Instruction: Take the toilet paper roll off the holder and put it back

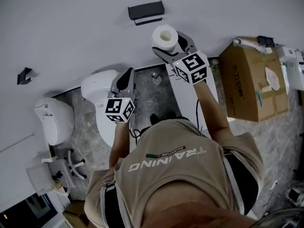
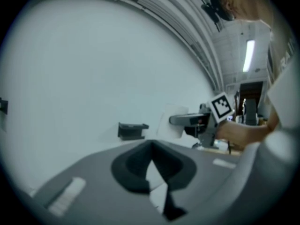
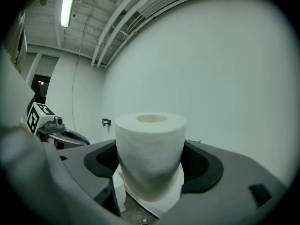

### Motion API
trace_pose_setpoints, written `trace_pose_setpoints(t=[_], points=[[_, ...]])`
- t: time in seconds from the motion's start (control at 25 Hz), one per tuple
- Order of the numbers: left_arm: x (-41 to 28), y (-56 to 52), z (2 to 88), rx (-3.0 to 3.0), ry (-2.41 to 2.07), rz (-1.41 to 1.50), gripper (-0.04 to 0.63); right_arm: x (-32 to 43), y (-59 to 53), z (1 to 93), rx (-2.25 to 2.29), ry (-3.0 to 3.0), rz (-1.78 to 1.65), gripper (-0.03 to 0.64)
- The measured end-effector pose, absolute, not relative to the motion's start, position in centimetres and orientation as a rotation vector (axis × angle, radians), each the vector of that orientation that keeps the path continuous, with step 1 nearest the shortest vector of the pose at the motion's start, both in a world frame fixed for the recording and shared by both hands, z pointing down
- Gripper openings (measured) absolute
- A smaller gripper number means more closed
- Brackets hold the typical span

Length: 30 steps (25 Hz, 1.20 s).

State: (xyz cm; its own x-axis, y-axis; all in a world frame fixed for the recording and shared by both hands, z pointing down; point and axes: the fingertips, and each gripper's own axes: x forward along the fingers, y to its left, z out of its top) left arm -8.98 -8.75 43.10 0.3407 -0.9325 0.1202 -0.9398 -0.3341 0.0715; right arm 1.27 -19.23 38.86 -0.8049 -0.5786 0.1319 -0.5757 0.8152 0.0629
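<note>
A white toilet paper roll (image 1: 164, 36) stands upright between the jaws of my right gripper (image 1: 172, 45), which is shut on it, held up in front of the white wall. The black holder (image 1: 145, 11) is fixed to the wall just above and left of the roll and carries nothing. In the right gripper view the roll (image 3: 150, 153) fills the space between the dark pads (image 3: 201, 165). My left gripper (image 1: 124, 81) hangs lower and to the left, above the toilet, jaws shut on nothing. The left gripper view shows the holder (image 2: 132, 130) and the roll (image 2: 171, 123) ahead.
A white toilet (image 1: 97, 94) stands against the wall below the left gripper, with a second white fixture (image 1: 54, 120) further left. A cardboard box (image 1: 254, 80) sits on the floor at right. A small black hook (image 1: 24, 75) is on the wall at left.
</note>
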Motion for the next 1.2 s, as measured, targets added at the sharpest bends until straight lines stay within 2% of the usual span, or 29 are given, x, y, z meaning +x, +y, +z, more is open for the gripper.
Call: trace_pose_setpoints(t=[0.44, 1.2], points=[[-10.3, -10.2, 42.9, 2.502, -1.686, 0.072, 0.005, -0.3, -21.9, 39.3, 0.958, -2.817, -0.055, 0.359], [-13.0, -9.9, 45.0, 2.402, -1.74, 0.1, 0.005, -5.7, -38.9, 37.5, 1.037, -2.812, -0.117, 0.359]])
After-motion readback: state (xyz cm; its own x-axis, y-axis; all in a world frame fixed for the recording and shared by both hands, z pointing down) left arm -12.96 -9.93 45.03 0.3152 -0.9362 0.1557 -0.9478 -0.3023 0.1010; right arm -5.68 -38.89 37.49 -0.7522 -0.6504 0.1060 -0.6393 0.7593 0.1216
